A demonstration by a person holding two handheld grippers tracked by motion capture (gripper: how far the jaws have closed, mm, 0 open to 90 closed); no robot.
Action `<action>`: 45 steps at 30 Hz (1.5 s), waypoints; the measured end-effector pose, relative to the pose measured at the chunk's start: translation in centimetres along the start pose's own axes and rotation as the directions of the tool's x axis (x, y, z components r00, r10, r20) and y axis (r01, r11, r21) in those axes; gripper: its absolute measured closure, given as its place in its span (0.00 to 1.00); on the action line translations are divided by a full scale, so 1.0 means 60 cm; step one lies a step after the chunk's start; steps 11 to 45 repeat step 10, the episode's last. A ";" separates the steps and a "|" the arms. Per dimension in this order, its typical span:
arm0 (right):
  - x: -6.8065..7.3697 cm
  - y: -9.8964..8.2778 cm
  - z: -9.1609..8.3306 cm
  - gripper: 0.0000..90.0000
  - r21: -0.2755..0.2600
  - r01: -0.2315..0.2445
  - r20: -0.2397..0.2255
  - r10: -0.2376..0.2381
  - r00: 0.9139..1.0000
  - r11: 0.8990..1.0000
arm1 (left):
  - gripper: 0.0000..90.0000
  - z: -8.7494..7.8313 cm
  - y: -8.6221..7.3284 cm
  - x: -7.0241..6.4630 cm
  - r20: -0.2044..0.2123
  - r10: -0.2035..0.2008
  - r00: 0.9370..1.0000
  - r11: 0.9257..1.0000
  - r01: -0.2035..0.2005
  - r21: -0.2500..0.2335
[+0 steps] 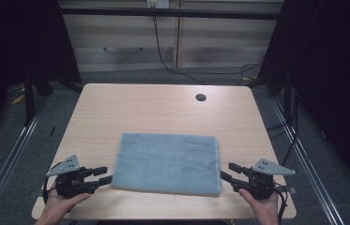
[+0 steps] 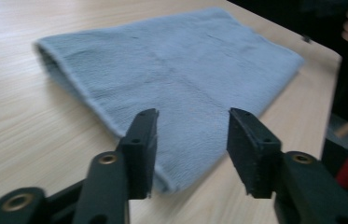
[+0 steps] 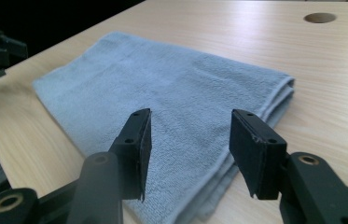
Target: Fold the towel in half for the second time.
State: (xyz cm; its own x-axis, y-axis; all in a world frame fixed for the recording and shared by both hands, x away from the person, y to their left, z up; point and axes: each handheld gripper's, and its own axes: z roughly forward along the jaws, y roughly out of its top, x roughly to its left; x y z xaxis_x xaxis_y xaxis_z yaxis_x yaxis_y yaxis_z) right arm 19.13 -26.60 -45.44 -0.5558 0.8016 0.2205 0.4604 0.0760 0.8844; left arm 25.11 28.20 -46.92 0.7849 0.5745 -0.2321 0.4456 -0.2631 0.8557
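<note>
Currently a folded grey-blue terry towel (image 1: 167, 163) lies flat at the near middle of a light wood table (image 1: 163, 108) w/ left gripper (image 1: 106, 175) & right gripper (image 1: 226, 171) at its near corners, jaws apart, nothing held, apparently lined up to pinch both corners.

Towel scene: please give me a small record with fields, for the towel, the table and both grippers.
towel: blue-grey towel, folded, lying flat near the table's front edge
table: light wooden table with a round cable hole toward the back
left gripper: left gripper open, at the towel's near left corner, nothing pressed between the jaws
right gripper: right gripper open, at the towel's near right corner, nothing pressed between the jaws
</note>
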 end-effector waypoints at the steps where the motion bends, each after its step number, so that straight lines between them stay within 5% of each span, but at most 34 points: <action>1: -0.002 -0.006 -0.004 0.54 -0.004 -0.008 0.016 0.008 1.000 1.000 | 0.53 0.000 -0.003 0.003 -0.011 -0.008 1.000 1.000 0.008 0.014; 6: -0.016 -0.028 -0.017 0.50 -0.022 -0.053 0.081 0.054 0.995 0.998 | 0.39 0.002 -0.024 0.021 -0.082 -0.036 0.996 0.997 0.041 0.066; 10: -0.028 -0.038 -0.014 0.46 0.000 -0.065 0.119 0.065 0.991 0.998 | 0.30 -0.005 -0.026 0.037 -0.138 -0.080 0.987 0.995 0.087 0.047; 45: -0.028 -0.038 -0.014 0.46 0.000 -0.065 0.119 0.065 0.991 0.998 | 0.30 -0.005 -0.026 0.037 -0.138 -0.080 0.987 0.995 0.087 0.047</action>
